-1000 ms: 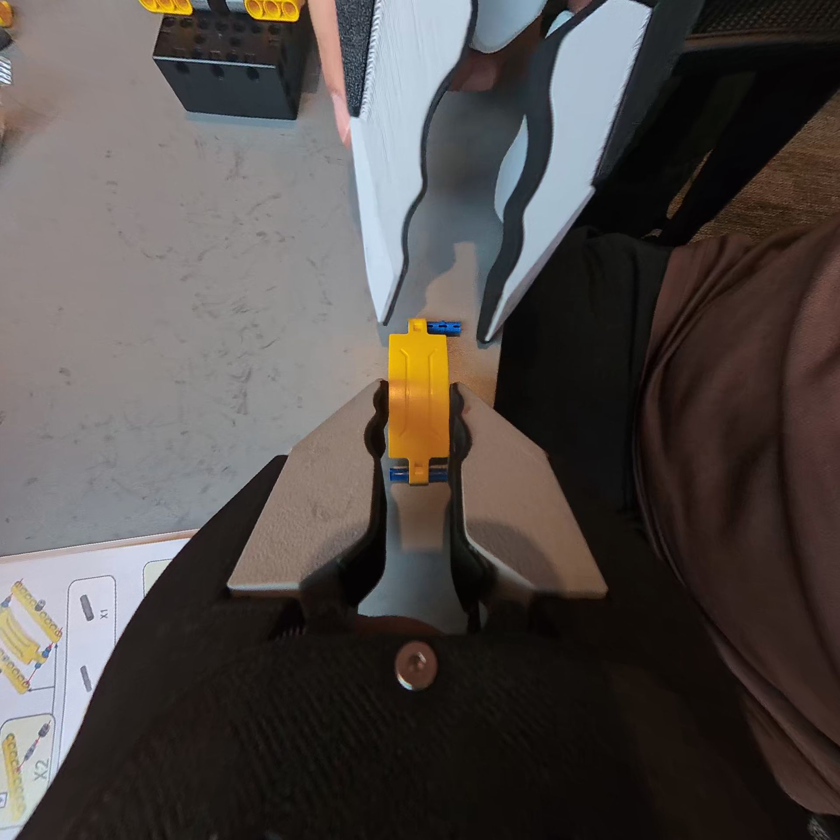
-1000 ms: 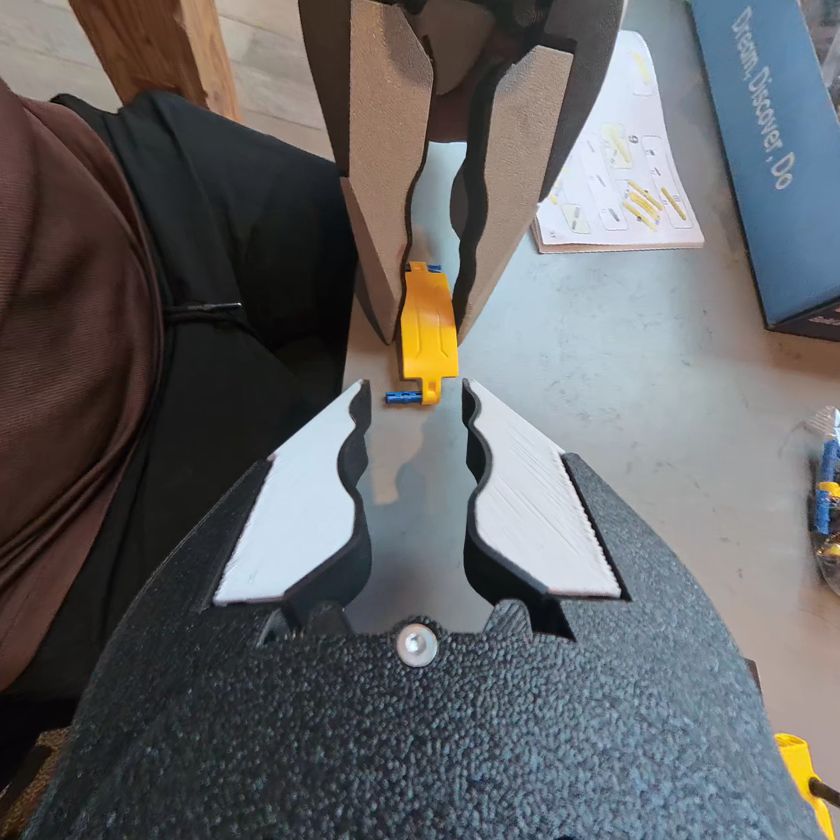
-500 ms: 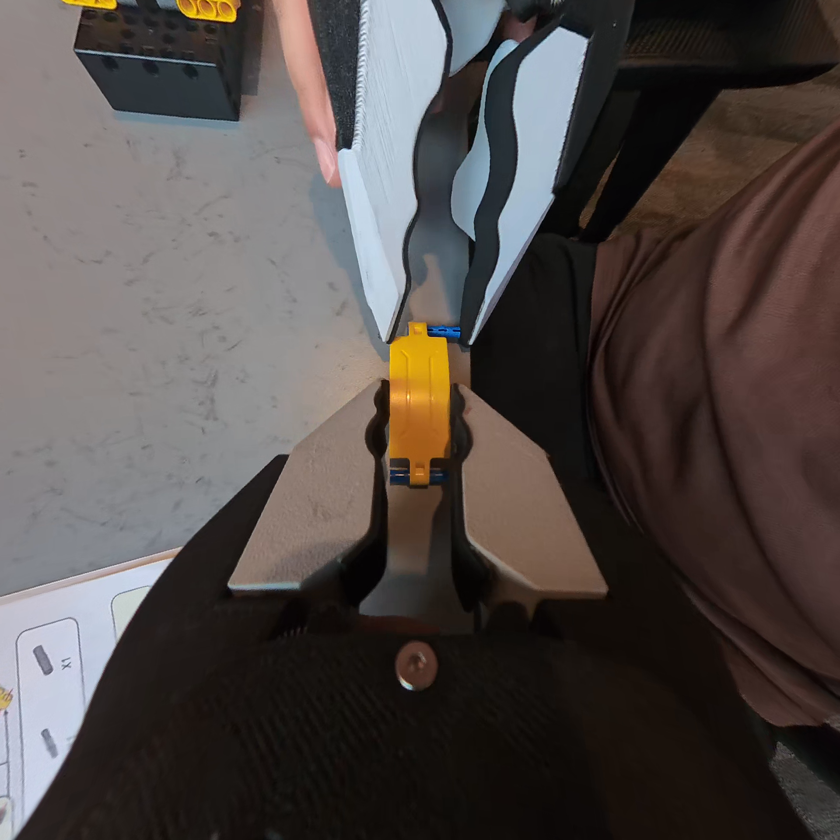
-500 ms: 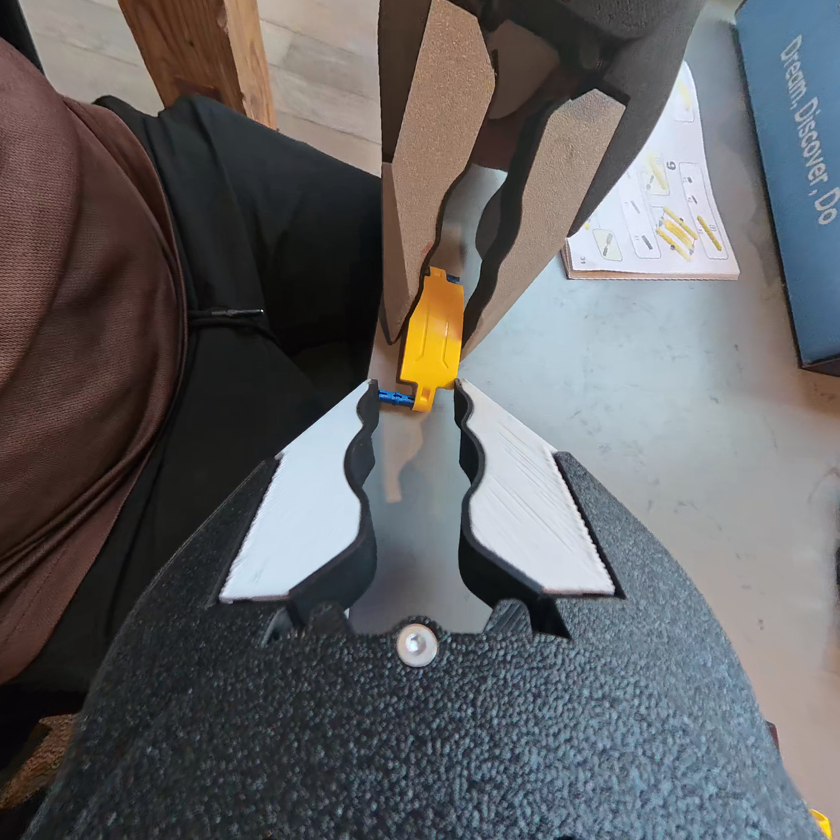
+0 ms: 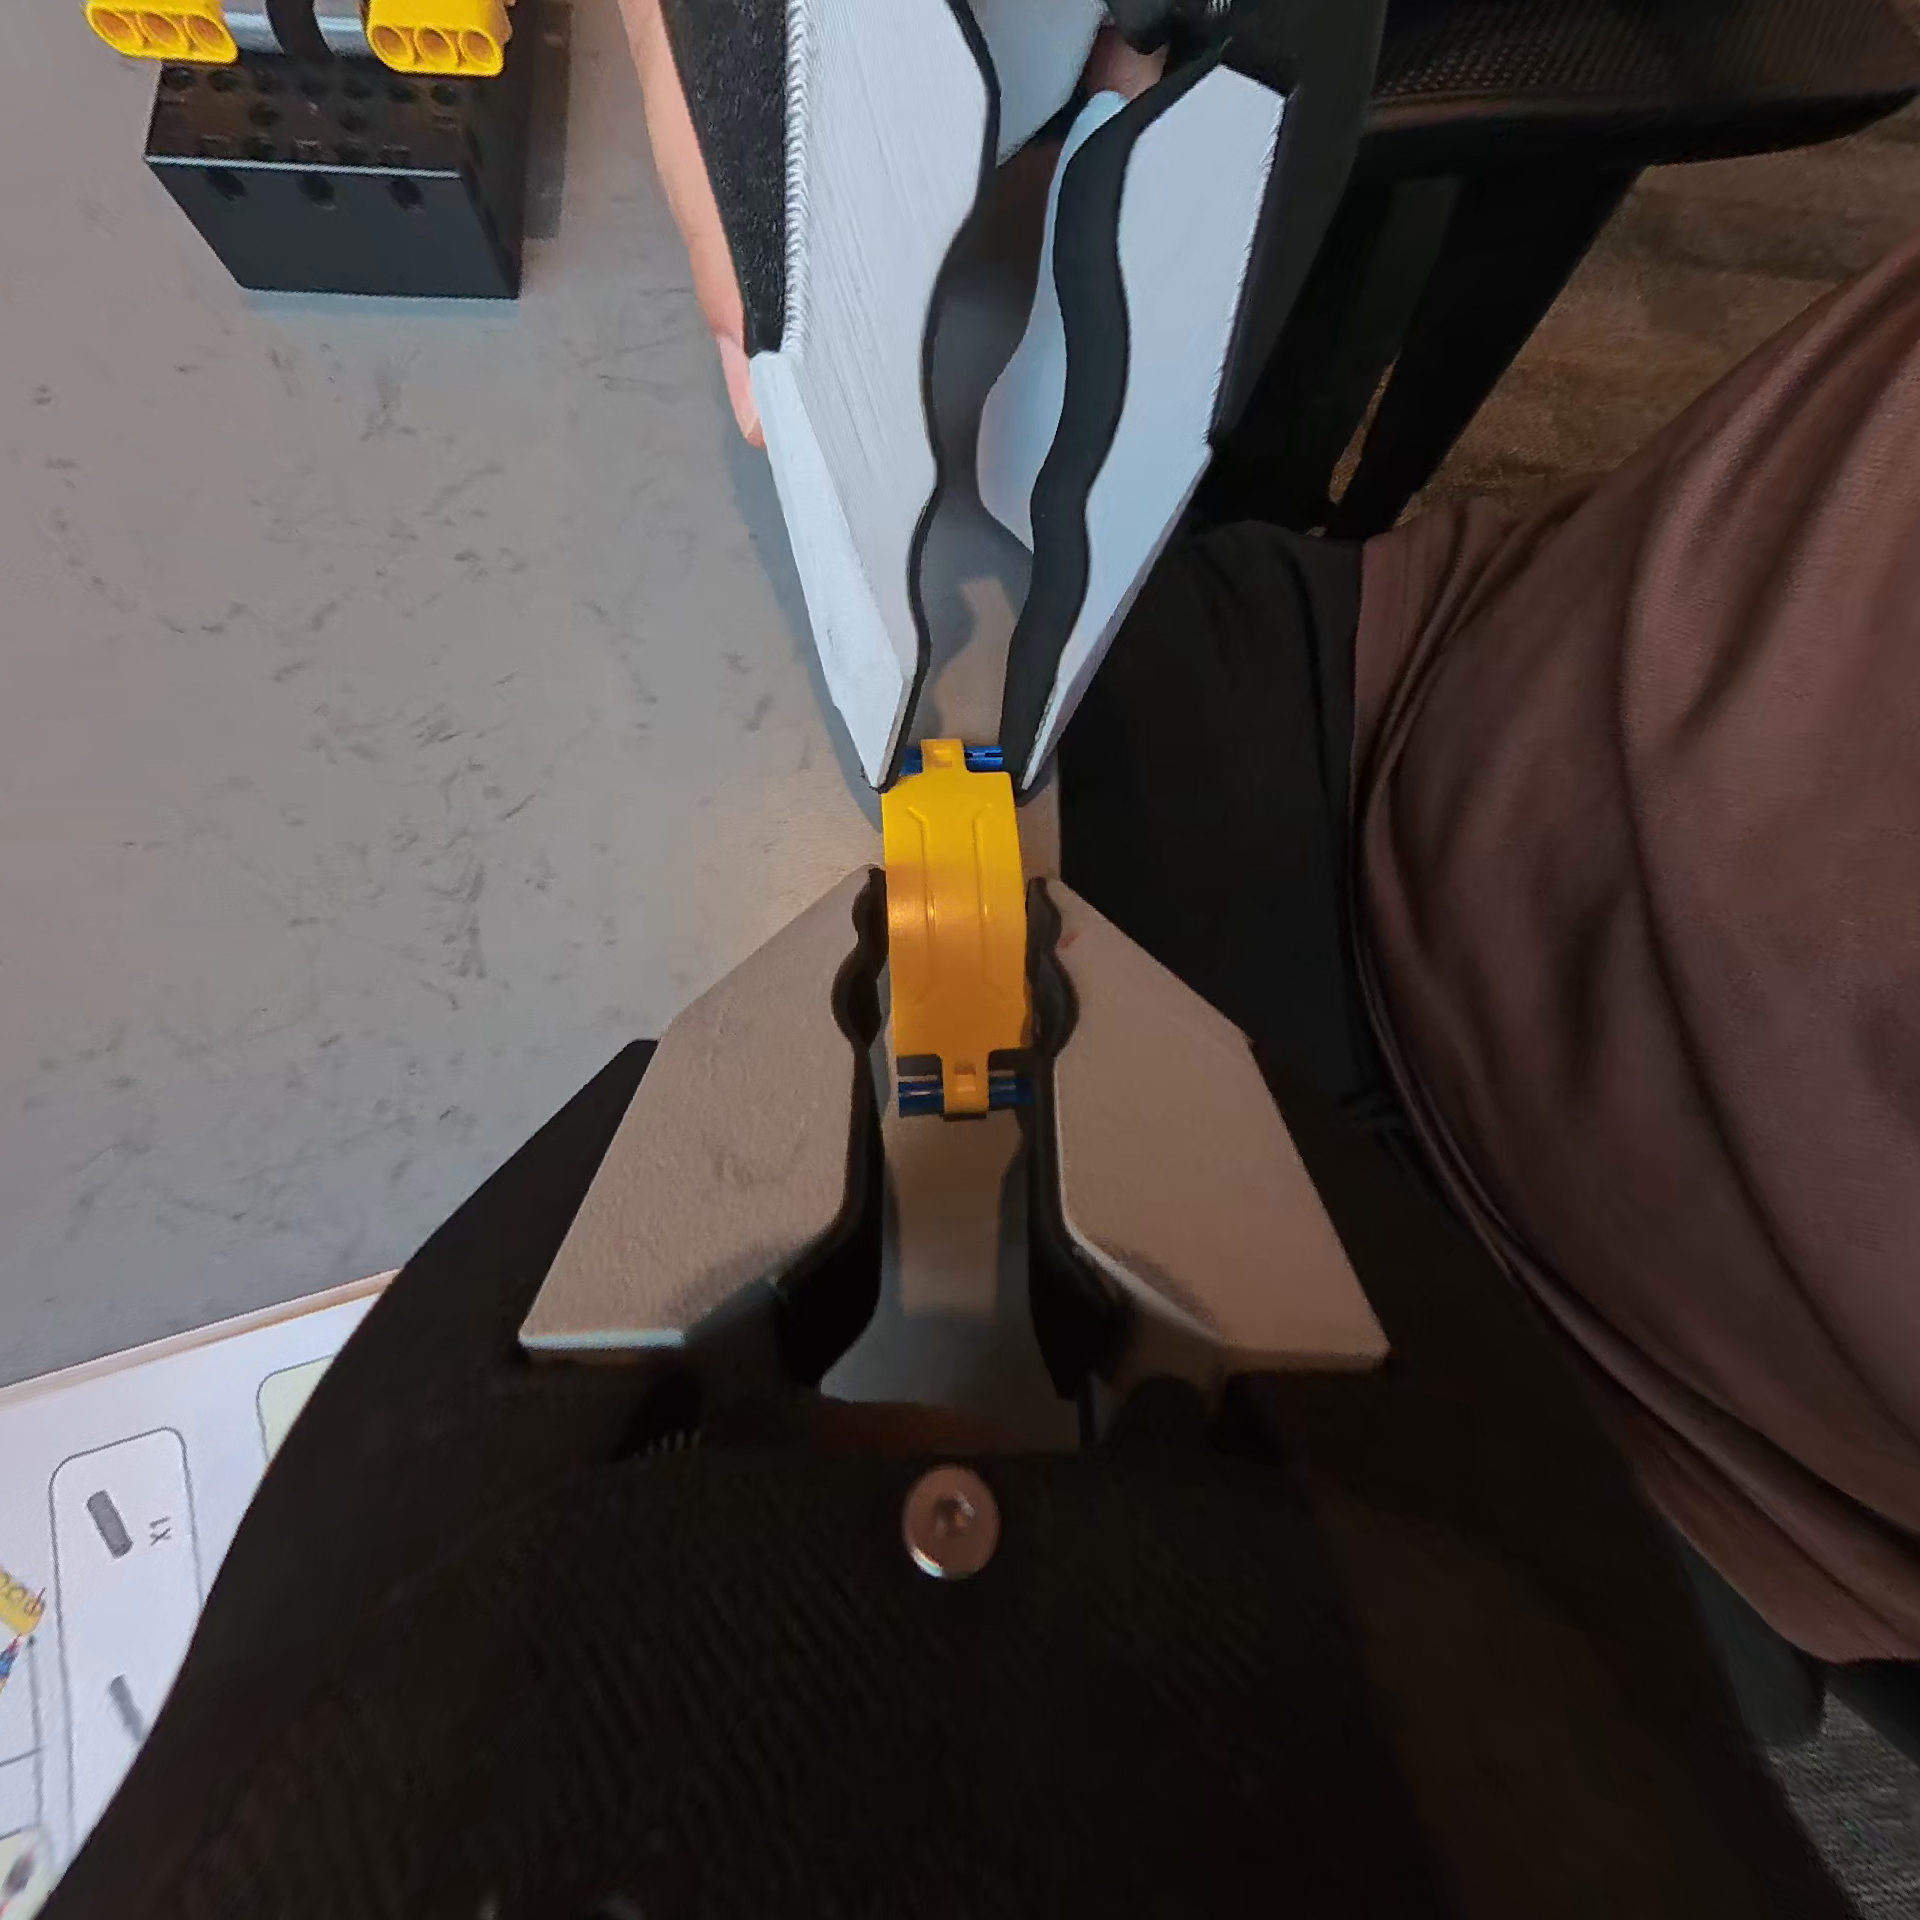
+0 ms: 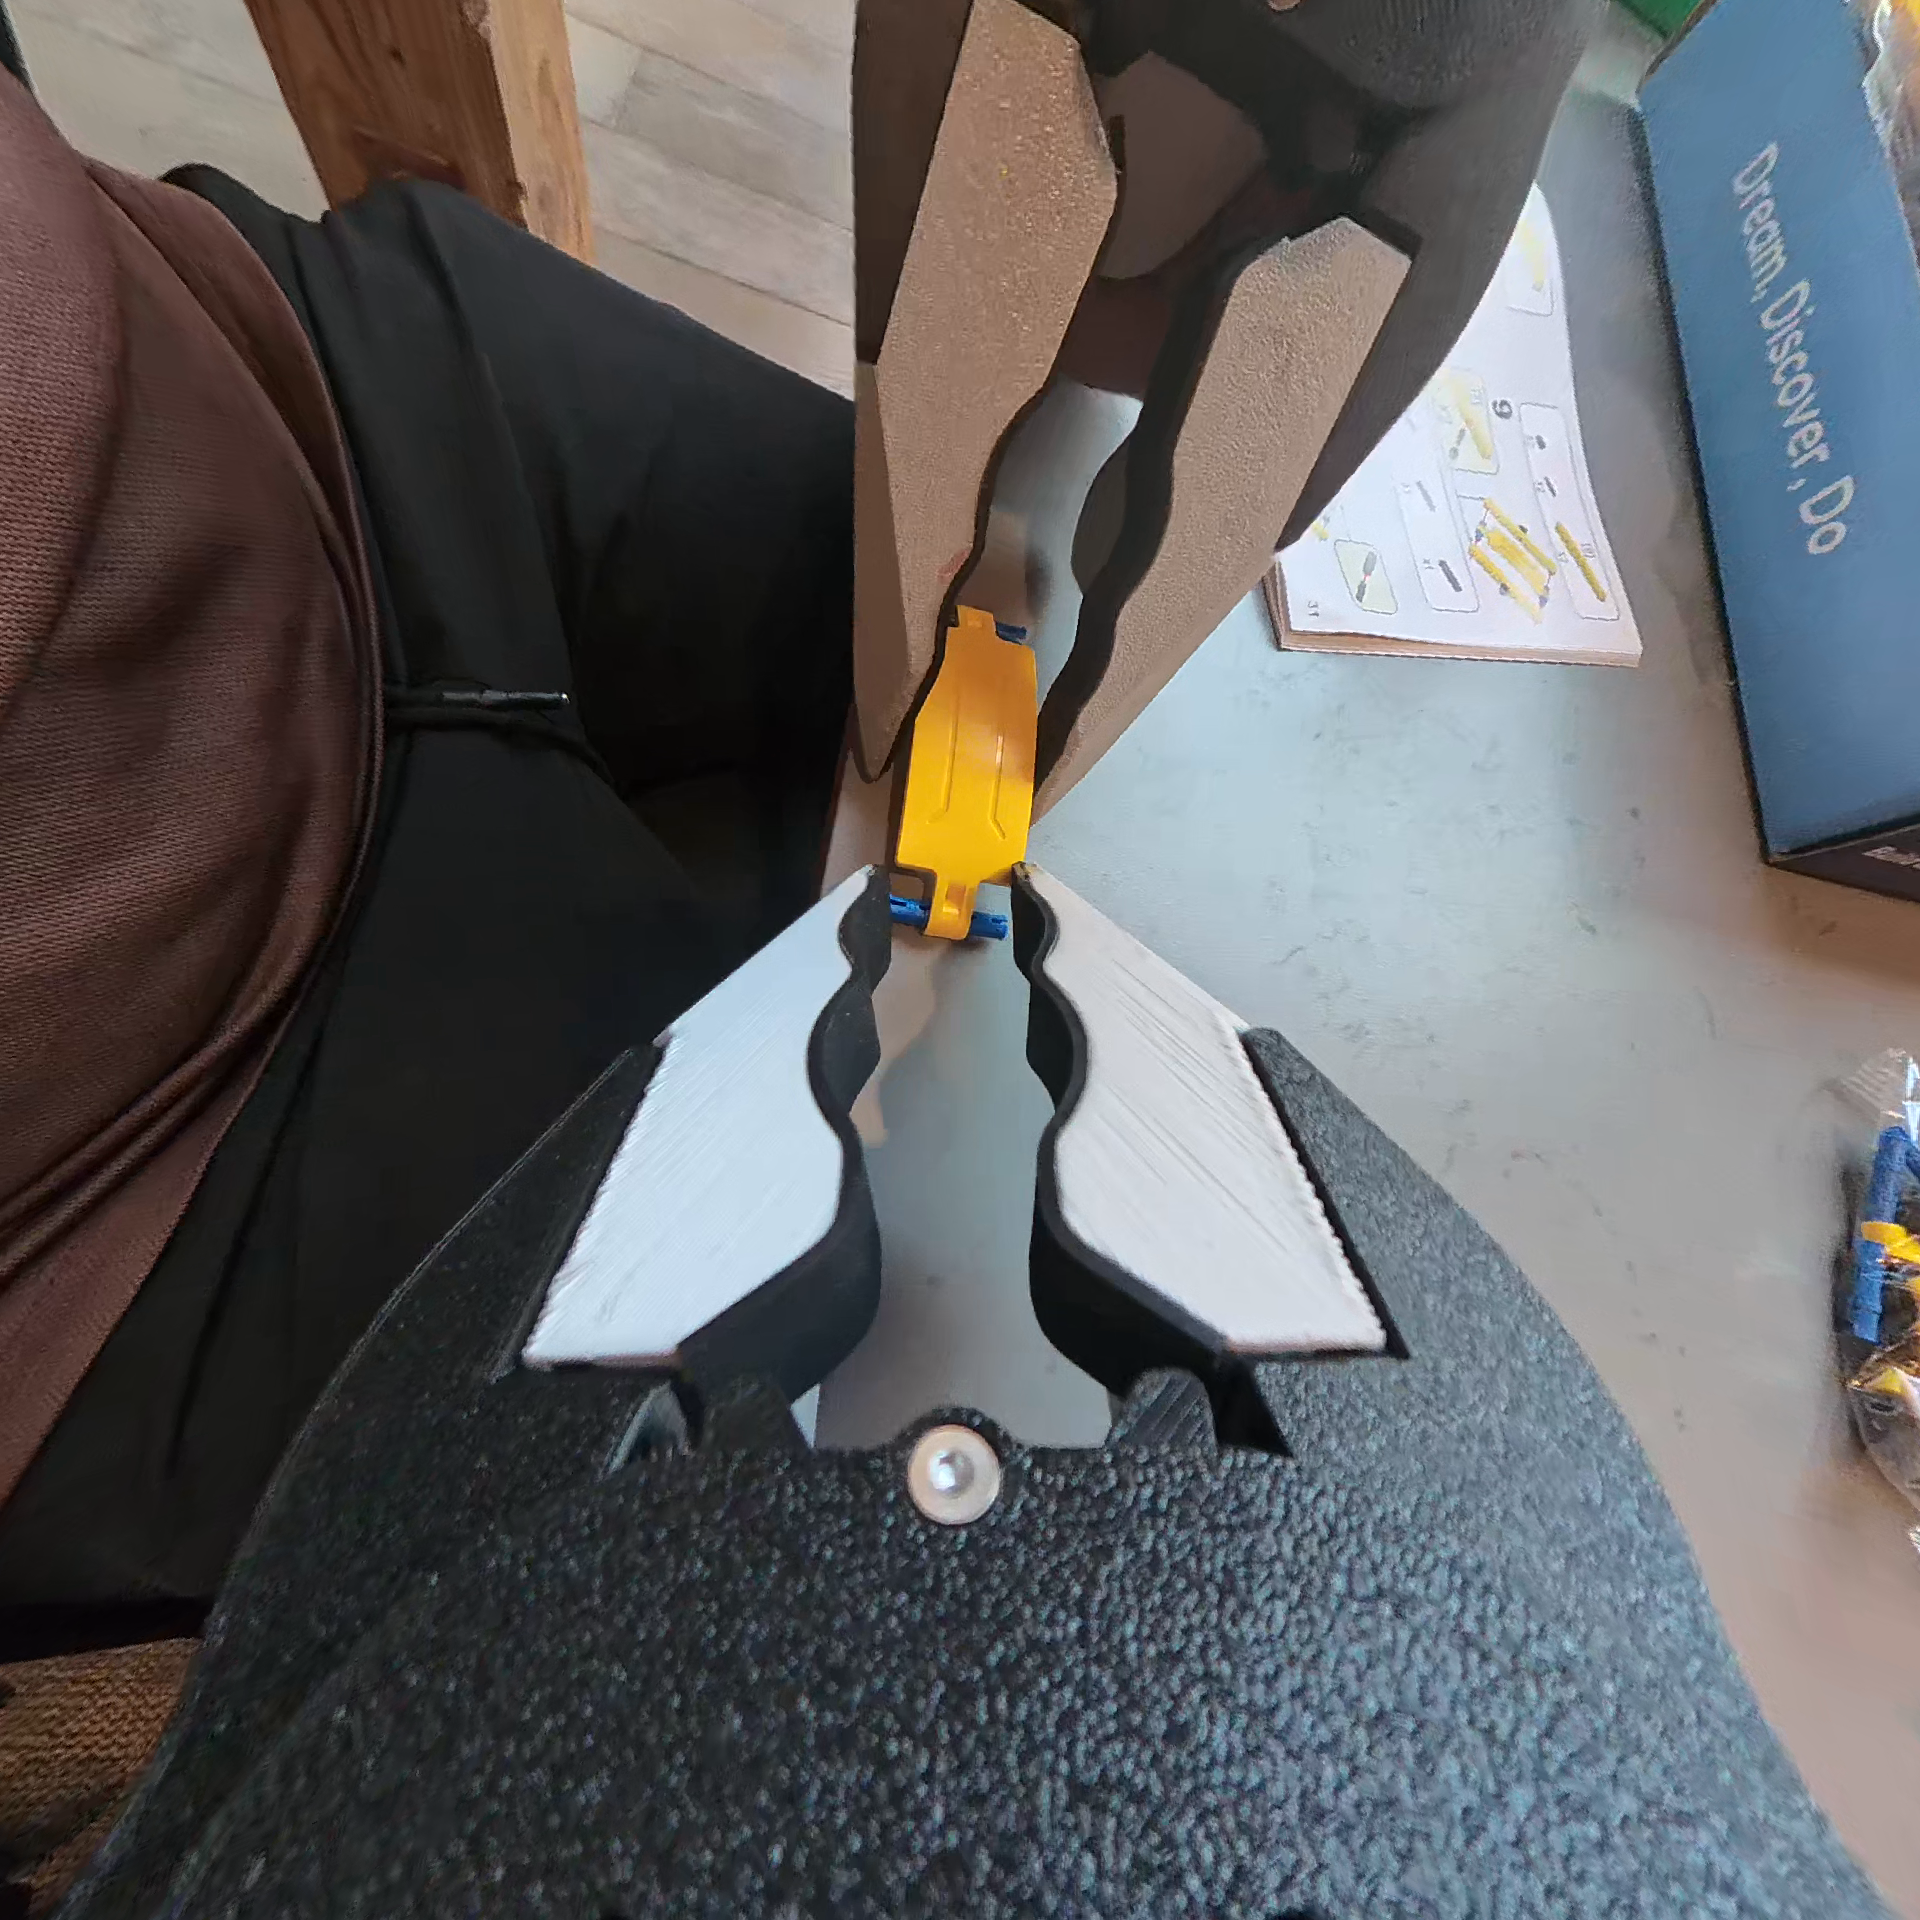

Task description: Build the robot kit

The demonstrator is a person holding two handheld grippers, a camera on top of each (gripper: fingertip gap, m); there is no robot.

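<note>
1. Panel [image 5: 958, 940]: yellow plastic, smooth, with a slight sheen and moulded grooves.
2. Pins [image 5: 961, 1088]: blue plastic, ribbed.
3. Left gripper [image 5: 956, 904]: matt grey-tan fingers [image 5: 727, 1174] of fine grainy finish, wavy black pads, black woven-textured body, shiny metal screw [image 5: 951, 1536].
4. Right gripper [image 6: 951, 883]: pale grey fingers [image 6: 1195, 1184] with fine layered ridges, black pads, coarse pebbled black body.
5. Table [image 5: 312, 727]: matt grey, mottled and scuffed.
6. Booklet [image 6: 1455, 540]: white printed paper.
7. Box [image 6: 1787, 416]: blue card, smooth.
8. Shirt [image 5: 1662, 935]: brown knit cloth.
9. Post [image 6: 416, 104]: rough bare wood.
10. Block [image 5: 332, 187]: black plastic, holed.
</note>
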